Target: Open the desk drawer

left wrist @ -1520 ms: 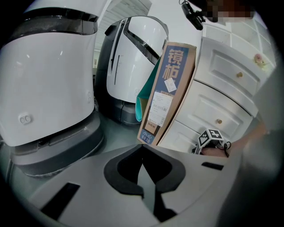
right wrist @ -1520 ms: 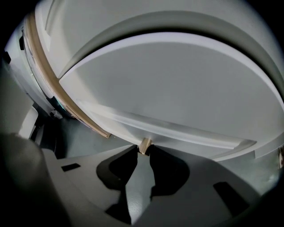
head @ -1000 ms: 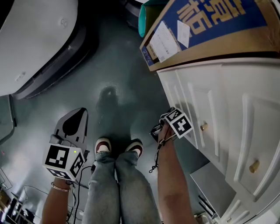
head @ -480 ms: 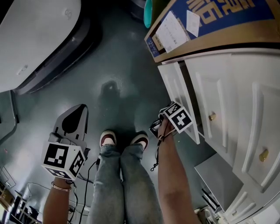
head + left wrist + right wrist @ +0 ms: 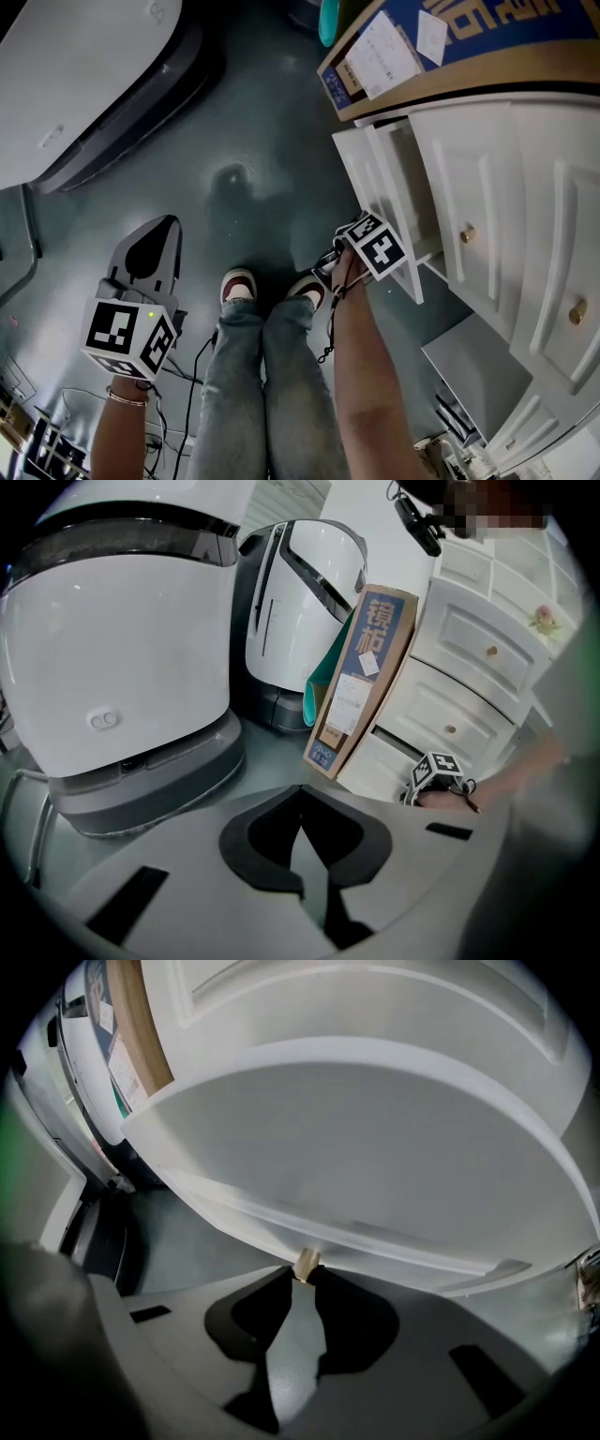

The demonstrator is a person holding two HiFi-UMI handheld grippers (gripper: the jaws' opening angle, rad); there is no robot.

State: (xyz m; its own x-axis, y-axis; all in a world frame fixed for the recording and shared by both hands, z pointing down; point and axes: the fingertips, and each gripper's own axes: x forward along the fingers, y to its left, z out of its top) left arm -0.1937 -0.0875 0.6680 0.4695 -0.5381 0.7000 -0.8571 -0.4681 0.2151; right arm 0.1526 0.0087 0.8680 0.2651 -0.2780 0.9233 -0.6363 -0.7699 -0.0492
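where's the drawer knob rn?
Right gripper view, centre: the knob is pinched in the right gripper, on the pulled-out drawer front at the head view's right.

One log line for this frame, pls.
right claw: shut on knob | drawer: partly pulled out | left claw: shut, empty

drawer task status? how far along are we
Done: the right gripper is shut on the small brass knob, and the white desk drawer stands partly out of the cabinet, with a gap showing behind its front panel. In hand: the pull on that knob. Left: drawing it out the rest of the way. The left gripper is shut and empty, off to the side.
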